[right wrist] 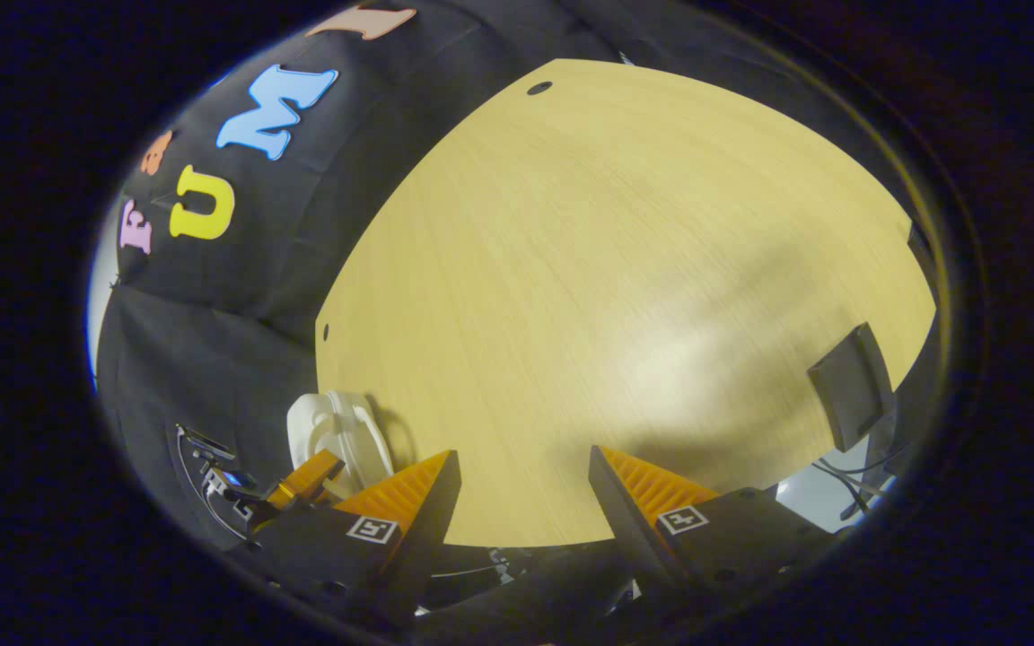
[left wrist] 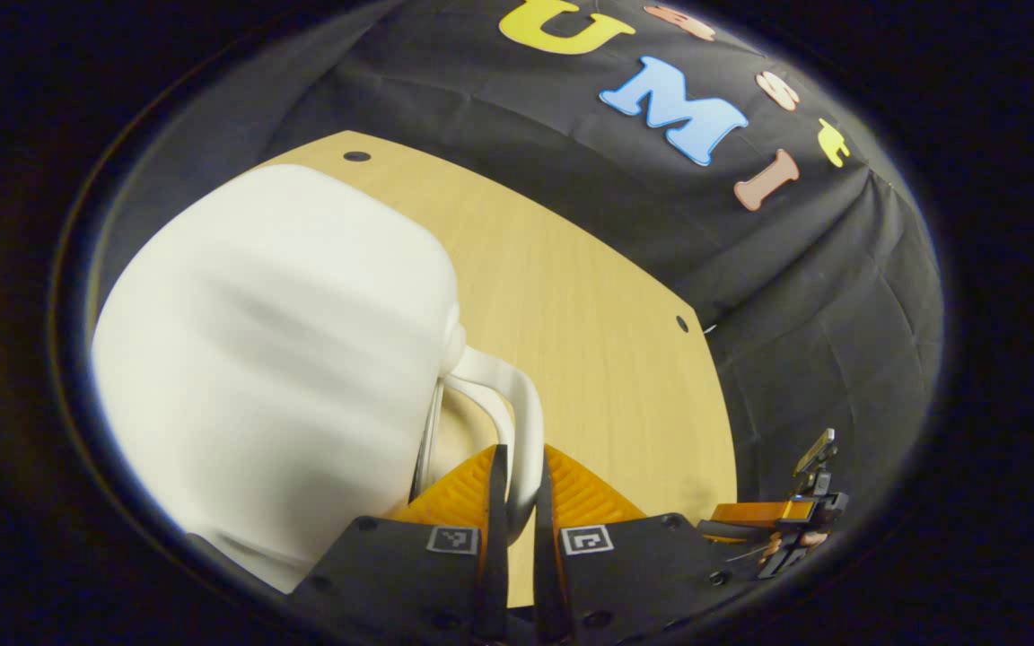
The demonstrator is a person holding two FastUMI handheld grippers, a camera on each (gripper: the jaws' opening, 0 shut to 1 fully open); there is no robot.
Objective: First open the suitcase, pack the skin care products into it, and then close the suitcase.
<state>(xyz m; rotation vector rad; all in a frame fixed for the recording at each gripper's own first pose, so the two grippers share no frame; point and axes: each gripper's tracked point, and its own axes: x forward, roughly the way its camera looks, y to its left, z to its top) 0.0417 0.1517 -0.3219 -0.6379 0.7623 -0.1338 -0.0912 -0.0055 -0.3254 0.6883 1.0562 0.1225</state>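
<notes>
A small white suitcase (left wrist: pixel 275 359) looms large and blurred at the left of the left gripper view, over the wooden table (left wrist: pixel 589 305). Its white handle (left wrist: pixel 526 413) loops out to the right, and my left gripper (left wrist: pixel 517 462) is shut on that handle. In the right gripper view the same suitcase (right wrist: pixel 337 431) appears small at the table's near left edge, with the left gripper (right wrist: pixel 306 480) against it. My right gripper (right wrist: pixel 524 462) hangs open over the table (right wrist: pixel 625 269) with nothing between its fingers. The right gripper (left wrist: pixel 800 516) also appears far off at the lower right of the left gripper view.
A dark flat object (right wrist: pixel 851 388) stands at the right edge of the table, with cables (right wrist: pixel 849 471) below it. Black cloth walls (left wrist: pixel 804 296) close the booth behind the table. Small holes (left wrist: pixel 356 156) mark the tabletop's corners.
</notes>
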